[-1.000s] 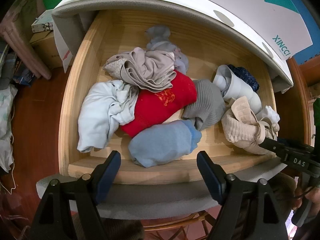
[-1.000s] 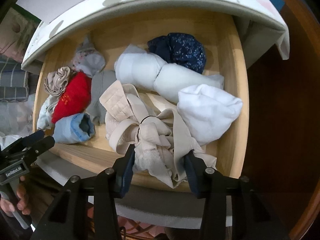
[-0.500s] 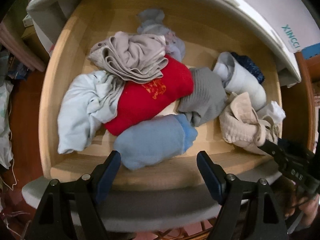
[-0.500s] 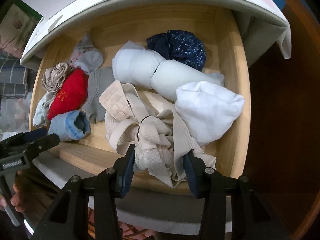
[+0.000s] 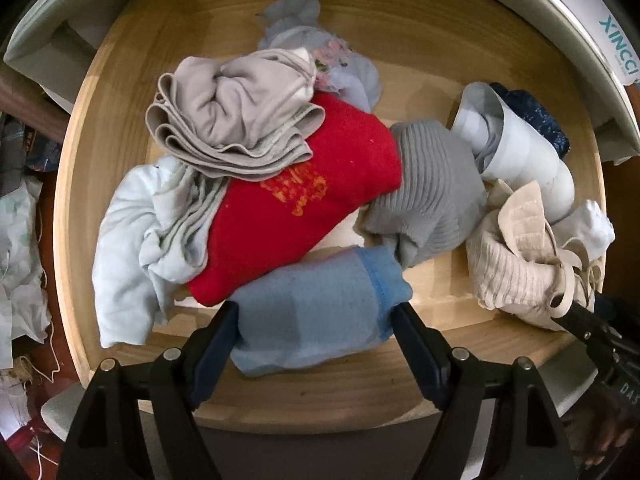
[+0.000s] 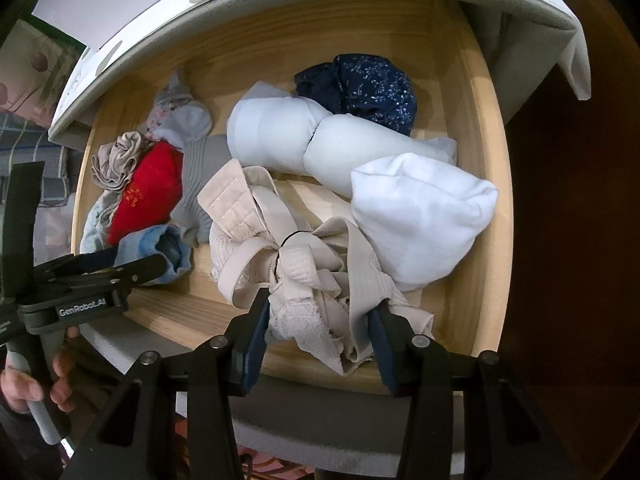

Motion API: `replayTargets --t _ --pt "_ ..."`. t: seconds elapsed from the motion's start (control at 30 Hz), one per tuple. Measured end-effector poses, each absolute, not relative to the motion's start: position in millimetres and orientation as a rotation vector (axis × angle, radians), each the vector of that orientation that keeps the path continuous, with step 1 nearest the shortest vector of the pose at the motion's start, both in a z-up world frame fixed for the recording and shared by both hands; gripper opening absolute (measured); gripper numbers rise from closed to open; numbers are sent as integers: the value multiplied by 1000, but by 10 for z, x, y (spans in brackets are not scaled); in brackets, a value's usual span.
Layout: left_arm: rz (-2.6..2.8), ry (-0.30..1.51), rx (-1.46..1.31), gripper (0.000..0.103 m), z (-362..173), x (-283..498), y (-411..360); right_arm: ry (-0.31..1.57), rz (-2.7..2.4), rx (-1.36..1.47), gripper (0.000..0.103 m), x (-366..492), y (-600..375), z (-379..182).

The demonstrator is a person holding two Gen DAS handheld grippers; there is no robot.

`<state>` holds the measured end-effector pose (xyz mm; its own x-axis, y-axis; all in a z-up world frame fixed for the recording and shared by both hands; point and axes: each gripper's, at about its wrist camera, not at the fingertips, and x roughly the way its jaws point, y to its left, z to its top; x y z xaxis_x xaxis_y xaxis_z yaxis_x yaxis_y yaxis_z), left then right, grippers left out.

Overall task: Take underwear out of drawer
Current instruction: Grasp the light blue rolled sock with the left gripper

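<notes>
The open wooden drawer [image 5: 404,32] holds several rolled and bunched pieces of underwear. My left gripper [image 5: 316,320] is open, one jaw on each side of a blue roll [image 5: 316,312] at the drawer's front; it also shows in the right wrist view [image 6: 156,268]. My right gripper [image 6: 320,316] is open around a beige lace bundle [image 6: 304,276] at the front right, also seen in the left wrist view [image 5: 520,276]. Behind lie a red piece [image 5: 304,200], a grey ribbed piece [image 5: 432,196] and a taupe piece [image 5: 236,116].
Also in the drawer are a white roll [image 6: 420,216], two pale blue rolls [image 6: 320,144], a navy patterned piece [image 6: 360,88] and a light blue garment [image 5: 132,240]. The white cabinet top [image 6: 280,4] overhangs the back. A dark wooden panel [image 6: 568,240] stands right.
My left gripper moved forward and down into the drawer, and its jaws now straddle the blue roll. My right gripper stayed around the beige bundle with little movement.
</notes>
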<state>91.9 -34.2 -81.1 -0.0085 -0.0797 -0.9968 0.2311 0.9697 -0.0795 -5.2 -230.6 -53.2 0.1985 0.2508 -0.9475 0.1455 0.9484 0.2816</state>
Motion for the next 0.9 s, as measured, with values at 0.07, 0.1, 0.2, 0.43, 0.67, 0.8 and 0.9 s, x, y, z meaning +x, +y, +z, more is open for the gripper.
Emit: replayTargets --t 0.07,0.1,0.2,0.43,0.67,0.8,0.9 --pt "-243 1571 117 72 -833 933 -363 1378 78 338 44 -46 -2311 -524" --pt "-239 1574 126 65 -846 933 -367 1379 78 341 44 -48 -2311 -523" --pt "-234 1568 114 57 -846 938 -353 1379 79 350 45 -50 -2310 -525" --pt "-255 1539 93 42 -800 826 -209 1380 78 360 46 -59 -2331 -525" --pt "-287 1498 62 40 -585 679 -38 1380 77 365 46 -52 -2324 -532" --pt "-312 1467 39 40 -398 638 53 1386 79 378 50 -34 -2325 -557" --pt "-332 1442 24 40 -267 589 116 1390 82 385 51 -27 -2332 -568"
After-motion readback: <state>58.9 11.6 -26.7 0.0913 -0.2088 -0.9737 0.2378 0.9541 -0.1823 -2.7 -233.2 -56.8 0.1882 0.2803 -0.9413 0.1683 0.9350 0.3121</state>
